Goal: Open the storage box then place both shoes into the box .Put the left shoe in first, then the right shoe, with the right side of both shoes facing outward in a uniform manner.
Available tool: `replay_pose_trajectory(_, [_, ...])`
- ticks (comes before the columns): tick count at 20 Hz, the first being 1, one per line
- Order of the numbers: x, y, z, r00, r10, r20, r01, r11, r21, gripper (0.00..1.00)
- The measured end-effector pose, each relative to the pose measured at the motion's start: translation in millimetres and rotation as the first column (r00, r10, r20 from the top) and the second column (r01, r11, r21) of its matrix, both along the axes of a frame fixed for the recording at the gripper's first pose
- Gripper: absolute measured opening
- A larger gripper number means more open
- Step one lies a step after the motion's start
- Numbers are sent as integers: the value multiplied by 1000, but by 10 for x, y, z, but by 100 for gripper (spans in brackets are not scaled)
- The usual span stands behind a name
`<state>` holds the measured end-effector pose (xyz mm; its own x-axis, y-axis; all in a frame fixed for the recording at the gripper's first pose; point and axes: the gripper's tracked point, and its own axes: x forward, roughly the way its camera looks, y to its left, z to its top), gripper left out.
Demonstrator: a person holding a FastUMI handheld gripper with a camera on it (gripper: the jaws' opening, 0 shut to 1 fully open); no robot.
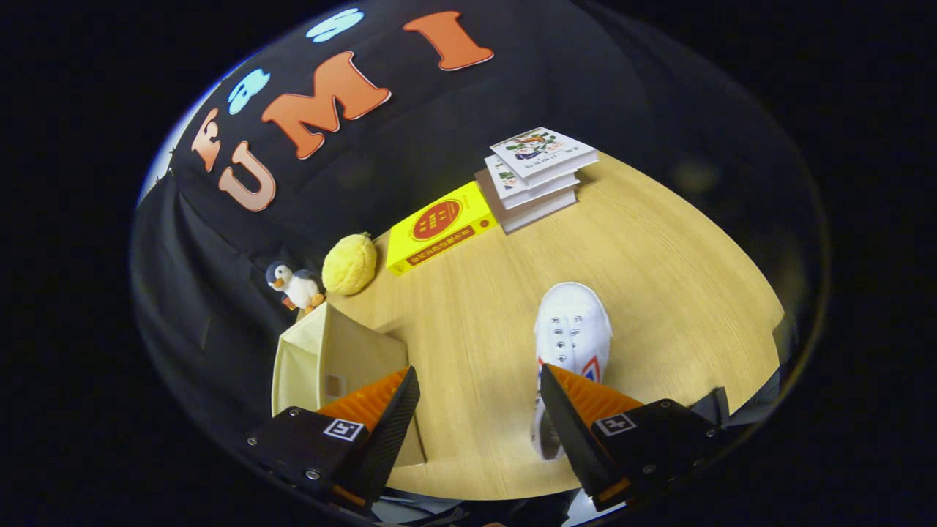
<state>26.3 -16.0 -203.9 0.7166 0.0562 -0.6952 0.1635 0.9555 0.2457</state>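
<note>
Tongs (479,406) wide open, holding nothing, bare worktop (659,278) between the fingers. White shoe (572,333) lower centre-right, partly behind the right finger. Cream box (329,359) lower left behind the left finger. Books (538,176) at top centre.

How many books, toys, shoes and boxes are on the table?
Books: 4, a stack of three plus a yellow book
Toys: 2, a penguin and a yellow plush ball
Shoes: 1, white shoe
Boxes: 1, cream box
Total: 8
</note>
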Motion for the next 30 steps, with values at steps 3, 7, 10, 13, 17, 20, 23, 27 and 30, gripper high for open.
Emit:
replay_pose_trajectory(3, [-66, -309, -222, 998, -41, -51, 41, 999, 1, 98])
replay_pose_trajectory(7, [-138, -578, -520, 991, -66, -116, 65, 998, -8, 93])
replay_pose_trajectory(10, [-131, -636, -750, 985, -63, -159, 64, 998, 2, 86])
replay_pose_trajectory(13, [-115, -662, -962, 978, -51, -204, 47, 999, -23, 78])
replay_pose_trajectory(17, [-53, -629, -1110, 976, -21, -219, 10, 999, -53, 66])
replay_pose_trajectory(20, [-44, -596, -1121, 973, 15, -229, -23, 999, -31, 44])
replay_pose_trajectory(23, [-51, -610, -1111, 977, 13, -214, -9, 1000, 18, 38])
replay_pose_trajectory(27, [-30, -652, -1078, 982, -77, -172, 97, 989, 114, 6])
replay_pose_trajectory(30, [-35, -640, -1040, 985, -114, -131, 133, 979, 151, 0])
